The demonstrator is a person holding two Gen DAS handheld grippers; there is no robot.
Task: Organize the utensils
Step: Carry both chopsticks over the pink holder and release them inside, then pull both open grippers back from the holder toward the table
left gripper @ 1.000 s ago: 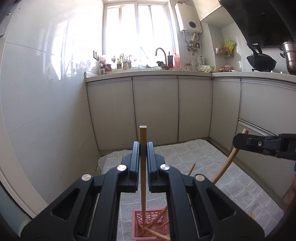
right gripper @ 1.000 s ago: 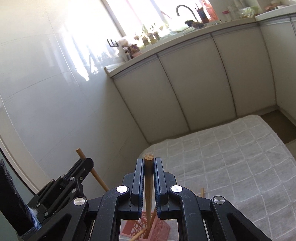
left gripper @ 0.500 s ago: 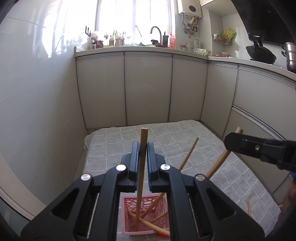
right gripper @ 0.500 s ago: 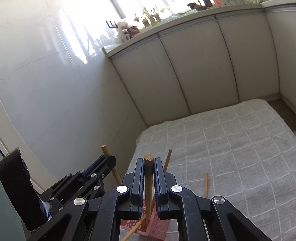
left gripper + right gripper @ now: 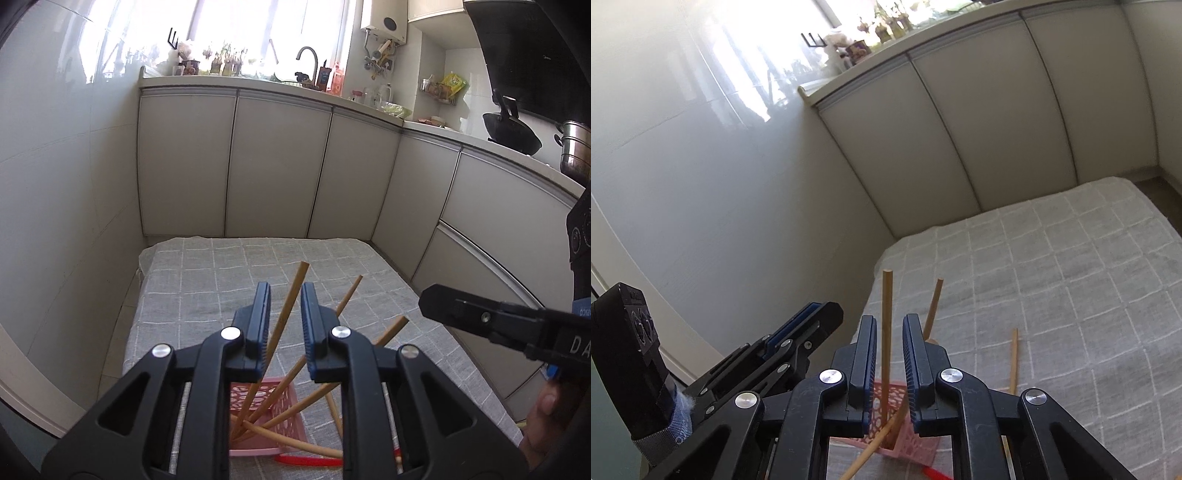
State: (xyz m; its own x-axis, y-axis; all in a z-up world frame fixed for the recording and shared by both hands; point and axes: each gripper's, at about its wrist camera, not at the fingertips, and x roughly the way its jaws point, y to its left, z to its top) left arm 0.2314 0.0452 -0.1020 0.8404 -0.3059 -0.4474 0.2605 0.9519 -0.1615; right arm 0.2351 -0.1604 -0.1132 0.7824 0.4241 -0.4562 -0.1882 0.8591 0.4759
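Both claws have just been opening, and each now stands spread with a wooden chopstick loose in the gap. On the left gripper [image 5: 284, 325], the left chopstick [image 5: 286, 314] leans across the gap, its lower end down in the pink basket [image 5: 258, 435]; neither pad presses on it. On the right gripper [image 5: 889, 354], the right chopstick [image 5: 886, 332] stands nearly upright between the spread jaws, clear of both pads, with its foot in the same basket.

Half a second ago each stick was pinched upright between closed jaws; now both have dropped free and tilted. I read this as a release: two more chopsticks delivered into the basket.

Location of the task items: the basket sits on the grey checked cloth [image 5: 1052, 277], near the cameras and directly under both claws. Several other chopsticks already fan out of it toward the far right in the left wrist view. One loose chopstick [image 5: 1014, 360] lies flat on the cloth, to the right of the basket. A red item [image 5: 306, 459] shows just beside the near edge of the basket; I cannot tell what it is.

Consequence for the task: the sorting is advanced but not finished, since at least one stick remains on the cloth. Risk as I judge it: withdrawing either claw sideways could catch a leaning stick and tip the light basket.

Farther out, cabinet doors [image 5: 277, 166] close off the far side.
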